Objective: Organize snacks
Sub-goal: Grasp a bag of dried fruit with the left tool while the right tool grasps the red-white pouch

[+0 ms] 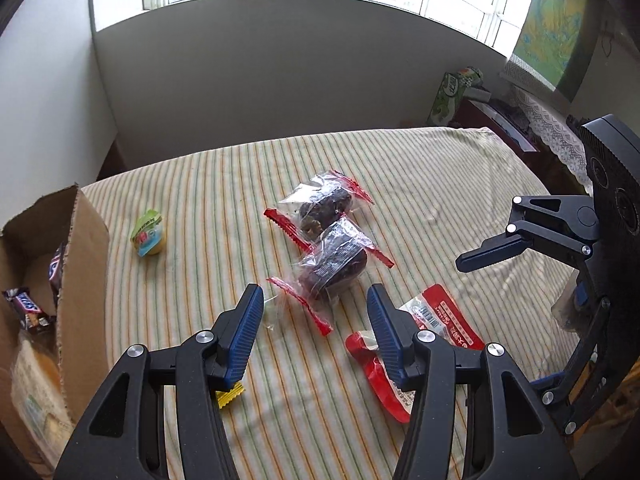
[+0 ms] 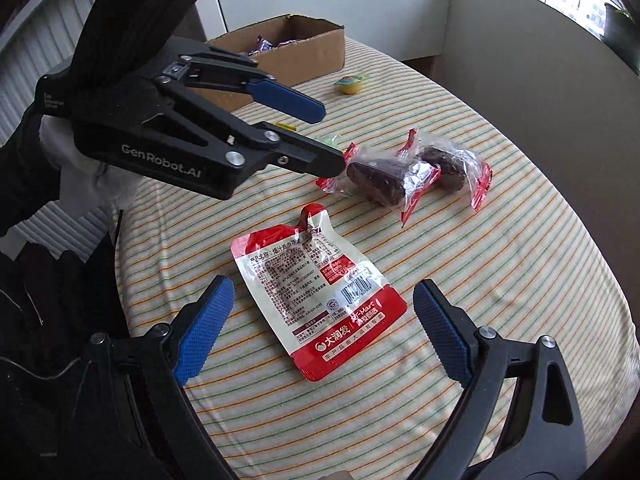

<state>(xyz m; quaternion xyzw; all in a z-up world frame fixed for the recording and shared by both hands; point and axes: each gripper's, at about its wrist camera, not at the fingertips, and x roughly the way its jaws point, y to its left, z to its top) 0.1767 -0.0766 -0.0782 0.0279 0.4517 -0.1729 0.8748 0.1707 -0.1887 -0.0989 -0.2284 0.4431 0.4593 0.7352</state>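
Two clear-wrapped dark cakes with red ends lie mid-table, the near one point(image 1: 334, 266) point(image 2: 378, 182) and the far one point(image 1: 322, 208) point(image 2: 448, 164). A red and white snack pouch point(image 1: 400, 344) point(image 2: 316, 292) lies flat to their right. A small yellow jelly cup point(image 1: 149, 234) point(image 2: 350, 83) sits near the open cardboard box point(image 1: 86, 248) point(image 2: 280, 62), which holds candy bars. My left gripper point(image 1: 316, 304) point(image 2: 332, 138) is open and empty just short of the near cake. My right gripper point(image 2: 324, 300) point(image 1: 480, 254) is open and empty, straddling the pouch.
The table point(image 1: 440, 184) has a striped cloth. A yellow wrapper point(image 1: 229, 395) peeks out under my left finger. A dark side cabinet with a green packet point(image 1: 452, 96) stands past the far right corner. A wall and window run behind the table.
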